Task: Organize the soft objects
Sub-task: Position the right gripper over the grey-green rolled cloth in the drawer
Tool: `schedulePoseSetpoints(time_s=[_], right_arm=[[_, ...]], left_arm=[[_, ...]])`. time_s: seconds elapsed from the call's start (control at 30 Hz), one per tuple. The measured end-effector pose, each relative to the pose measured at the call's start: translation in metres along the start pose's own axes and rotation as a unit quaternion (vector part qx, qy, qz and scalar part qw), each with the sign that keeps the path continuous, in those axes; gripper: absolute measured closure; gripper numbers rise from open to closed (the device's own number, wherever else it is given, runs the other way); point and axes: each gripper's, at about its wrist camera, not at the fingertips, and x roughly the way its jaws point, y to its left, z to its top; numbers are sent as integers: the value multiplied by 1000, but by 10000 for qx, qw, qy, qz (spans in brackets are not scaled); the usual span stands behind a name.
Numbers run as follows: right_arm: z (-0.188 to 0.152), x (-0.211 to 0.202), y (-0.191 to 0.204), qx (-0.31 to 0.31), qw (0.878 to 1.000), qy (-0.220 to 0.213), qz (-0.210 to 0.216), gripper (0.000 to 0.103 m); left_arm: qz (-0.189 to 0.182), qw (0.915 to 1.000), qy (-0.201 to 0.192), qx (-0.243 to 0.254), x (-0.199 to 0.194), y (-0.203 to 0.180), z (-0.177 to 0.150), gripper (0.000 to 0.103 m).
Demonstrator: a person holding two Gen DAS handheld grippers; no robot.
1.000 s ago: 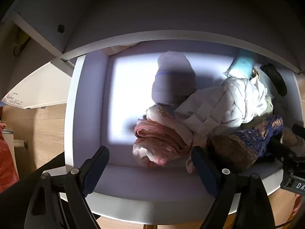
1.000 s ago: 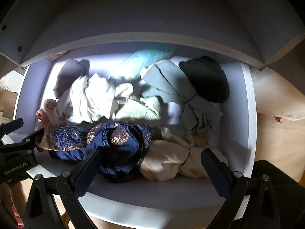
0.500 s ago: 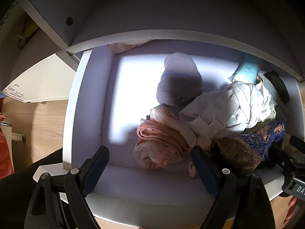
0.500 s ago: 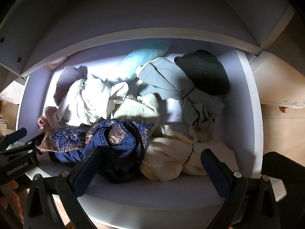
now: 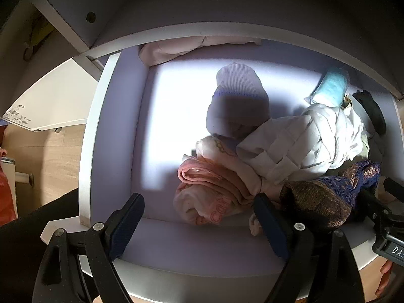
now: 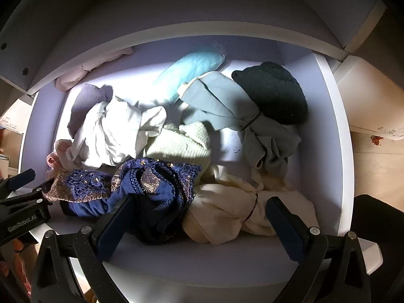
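Note:
A white drawer (image 5: pixel 108 131) holds a heap of soft clothes. In the left wrist view a pink rolled cloth (image 5: pixel 209 194) lies just ahead of my open left gripper (image 5: pixel 198 217), with a lilac knit hat (image 5: pixel 237 101) and a white quilted garment (image 5: pixel 303 141) behind it. In the right wrist view my open right gripper (image 6: pixel 198 219) hovers over a navy and gold lace fabric (image 6: pixel 141 184) and a cream bundle (image 6: pixel 227 207). Further back lie a pale green knit (image 6: pixel 181 146), a grey-blue garment (image 6: pixel 227 101), a black hat (image 6: pixel 275 91) and a light blue item (image 6: pixel 192 68).
The drawer's left half (image 5: pixel 171 116) is bare and sunlit. A pale pink cloth (image 5: pixel 176 50) sits in the back left corner under the cabinet shelf (image 5: pixel 202 32). Wooden floor (image 5: pixel 50 156) shows to the left, another white drawer front (image 6: pixel 373 96) to the right.
Both grippers have dropped slightly and drawn back, so more of the drawer's back, including the pink cloth in the corner, now shows. The clothes have not moved.

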Motion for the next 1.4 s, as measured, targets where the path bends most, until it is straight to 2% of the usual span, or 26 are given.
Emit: schedulePoseSetpoints(time_s=[0.2,0.6,0.83,1.1,1.2,1.3,1.4], right_arm=[[7,8,1,-2,10000,-28,8,0],[2,-3,1,10,9999,-39,-107,0],[1,-3,3,61,9997,133,-201,0],[4,2,3,161,9972,653,-315,0],[5,8,3,218,9927,1129,-354,0],[11,15,1,258,9859,1645,-156,0],[20,12,0,184,9858,1665,-76,0]], left_arm=[[-1,10000,-17,1,1,1,0,13],[8,9998,174,24,5,-1,7,13],[22,9988,492,57,10,-2,9,13],[92,9933,1141,128,22,-5,7,13],[164,9890,1464,152,28,-8,3,13],[215,9850,1701,191,35,-8,1,14],[194,9835,1789,183,35,-10,12,16]])
